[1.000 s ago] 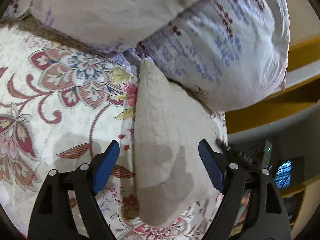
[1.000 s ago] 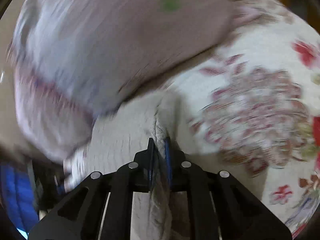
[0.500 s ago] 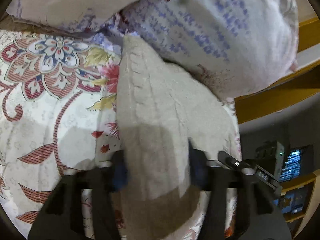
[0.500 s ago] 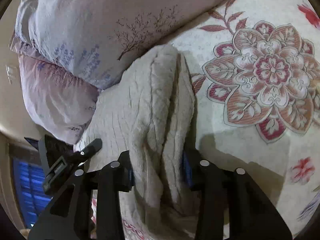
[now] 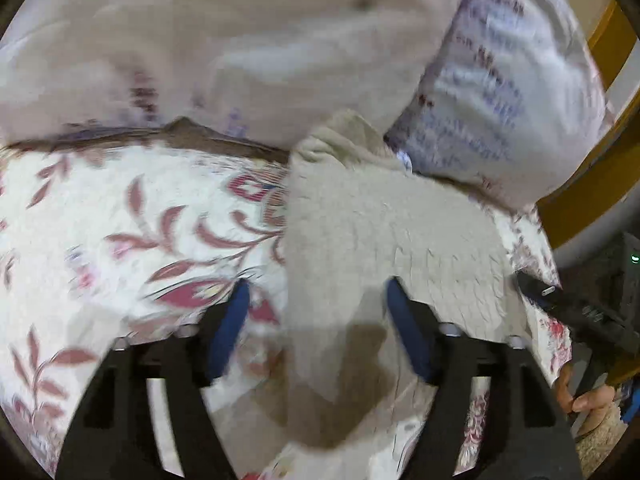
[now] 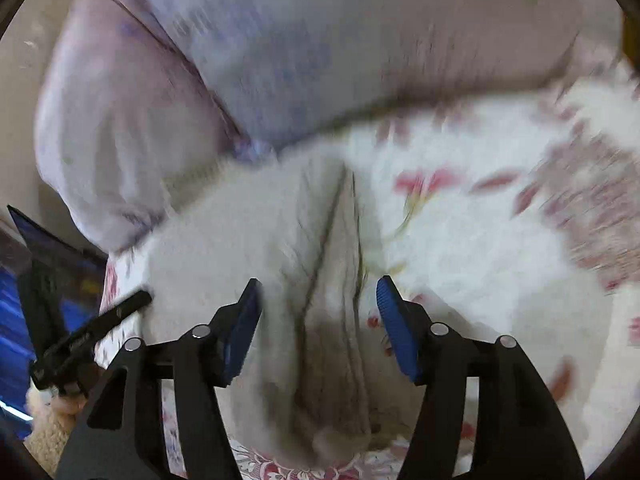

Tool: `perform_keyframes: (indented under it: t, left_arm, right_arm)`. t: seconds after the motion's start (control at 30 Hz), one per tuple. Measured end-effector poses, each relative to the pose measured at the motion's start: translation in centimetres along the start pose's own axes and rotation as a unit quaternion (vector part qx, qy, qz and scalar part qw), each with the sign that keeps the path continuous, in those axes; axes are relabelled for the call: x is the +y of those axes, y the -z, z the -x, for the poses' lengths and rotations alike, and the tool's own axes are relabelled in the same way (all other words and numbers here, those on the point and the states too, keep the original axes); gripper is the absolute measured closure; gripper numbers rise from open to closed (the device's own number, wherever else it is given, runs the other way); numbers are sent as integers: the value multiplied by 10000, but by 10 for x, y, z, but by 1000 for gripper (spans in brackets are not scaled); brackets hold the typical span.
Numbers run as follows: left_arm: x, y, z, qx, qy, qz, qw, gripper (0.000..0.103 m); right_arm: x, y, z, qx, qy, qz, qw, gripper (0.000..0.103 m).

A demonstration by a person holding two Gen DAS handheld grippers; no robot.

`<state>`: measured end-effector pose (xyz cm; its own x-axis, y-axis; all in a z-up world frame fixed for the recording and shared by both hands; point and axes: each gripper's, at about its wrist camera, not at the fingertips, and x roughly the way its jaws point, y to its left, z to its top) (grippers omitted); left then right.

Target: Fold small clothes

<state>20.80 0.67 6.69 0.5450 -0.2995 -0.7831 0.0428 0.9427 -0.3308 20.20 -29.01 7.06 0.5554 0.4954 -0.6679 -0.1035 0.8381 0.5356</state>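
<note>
Looking along both tools, we see a cream cable-knit garment (image 5: 360,240) lying folded into a long, thick wedge on the flower-printed quilted bedspread (image 5: 120,220), its far end against soft lilac-patterned pillows (image 5: 500,92). Our left gripper (image 5: 316,328) and right gripper (image 6: 318,328) both stand spread over the knit, blue ribbed pads apart.
</note>
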Motion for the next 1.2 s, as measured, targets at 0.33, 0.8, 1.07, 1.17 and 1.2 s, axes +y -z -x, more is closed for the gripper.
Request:
perform_keyframes:
  t: [0.33, 0.8, 1.07, 1.17, 1.2]
  left_arm:
    - [23, 68, 49, -156, -274, -448, 9985, 2]
    - [7, 138, 25, 107, -860, -1088, 9903, 2]
    - [2, 149, 24, -124, -1096, -1399, 9840, 2]
    - [2, 149, 25, -126, -1096, -1403, 9839, 2]
    - [2, 149, 25, -125, -1096, -1405, 9839, 2]
  right_arm:
    - [25, 40, -54, 755, 806, 250, 9936, 16]
    - [39, 143, -18, 372, 1878, 1128, 9750, 4]
    - [50, 155, -23, 294, 2198, 1426, 9646, 1]
    - [49, 155, -23, 273, 2202, 1417, 9647, 1]
    - [50, 156, -23, 273, 2203, 1421, 9647, 1]
